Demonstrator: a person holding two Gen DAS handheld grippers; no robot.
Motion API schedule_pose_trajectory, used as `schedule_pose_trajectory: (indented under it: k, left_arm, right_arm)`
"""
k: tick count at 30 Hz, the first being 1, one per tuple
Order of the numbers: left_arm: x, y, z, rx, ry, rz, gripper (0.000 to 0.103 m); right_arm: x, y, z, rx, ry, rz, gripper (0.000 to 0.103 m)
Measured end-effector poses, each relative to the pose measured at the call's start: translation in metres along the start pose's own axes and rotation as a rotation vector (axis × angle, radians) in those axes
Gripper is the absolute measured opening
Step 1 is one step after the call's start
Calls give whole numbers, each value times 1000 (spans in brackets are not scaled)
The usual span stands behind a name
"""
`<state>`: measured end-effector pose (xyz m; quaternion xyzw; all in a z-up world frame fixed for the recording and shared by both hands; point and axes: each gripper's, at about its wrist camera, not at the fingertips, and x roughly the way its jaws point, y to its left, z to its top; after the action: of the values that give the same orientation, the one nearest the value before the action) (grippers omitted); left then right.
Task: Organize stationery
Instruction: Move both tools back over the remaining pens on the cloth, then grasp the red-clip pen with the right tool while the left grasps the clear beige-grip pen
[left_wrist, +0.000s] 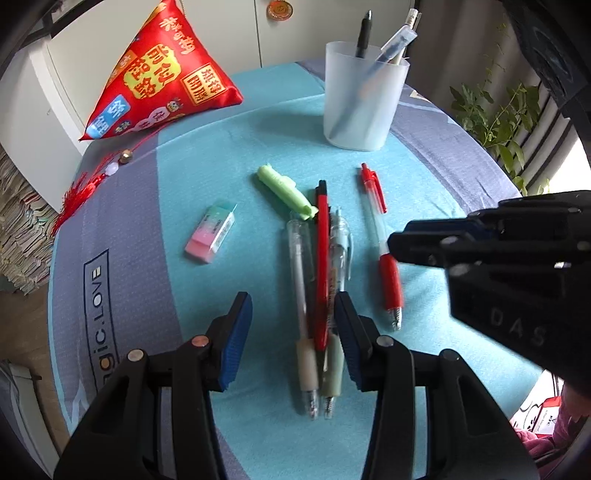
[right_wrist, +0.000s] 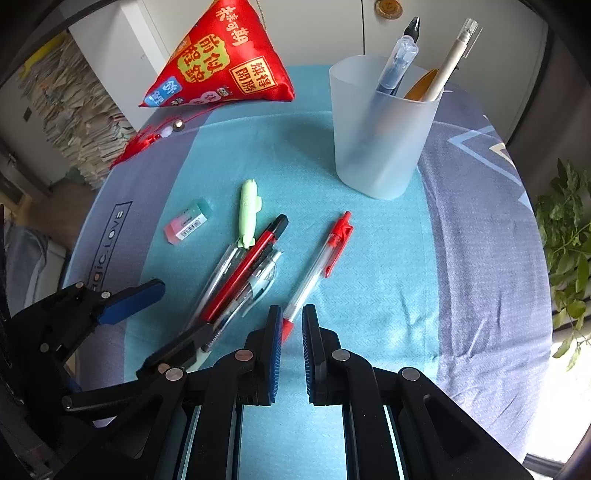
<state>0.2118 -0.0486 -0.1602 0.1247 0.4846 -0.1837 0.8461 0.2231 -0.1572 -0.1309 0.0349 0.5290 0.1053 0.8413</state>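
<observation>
Three pens lie side by side on the teal cloth: a clear one, a red-and-black one and a pale blue one. My left gripper hangs open just above them, its blue pads on either side of their grip ends and not pressing on them. It also shows in the right wrist view. A red click pen lies apart to the right. My right gripper is shut to a narrow slit over that pen's red grip, holding nothing.
A frosted pen cup with several pens stands at the back. A green highlighter and a pink-green eraser lie left of the pens. A red pouch sits back left, and a plant stands past the right edge.
</observation>
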Motion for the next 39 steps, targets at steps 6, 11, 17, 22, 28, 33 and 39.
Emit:
schedule_pose_trajectory:
  k: [6,11,17,22,28,33,39]
  left_arm:
    - [3,6,-1,-36,18,-55,45]
    - [-3,16,-6,-61,18,-57,45]
    - [-6,27,-11,-96,23,-46,46]
    - [-6,23,-13,-79,27,-47,45]
    - [-9,30,-11,-129,23,-107,44]
    - [-22,46,2,-188,-35,-98,43]
    - [-4,53,12,-195,-8,-26,30]
  right_arm:
    - [9,5,2,-11,21,-3,9]
    - [16,7,2,-16,24,-8,9]
    - [16,8,0,-40,1,-12,9]
    - [8,6,-4,-68,-13,-44,9]
    - [-5,-16,-14,-48,-1,-10,8]
    - [-21,-24,-22,-65,-31,25,8]
    - [-25,-30,-23,-37,-33,48,8]
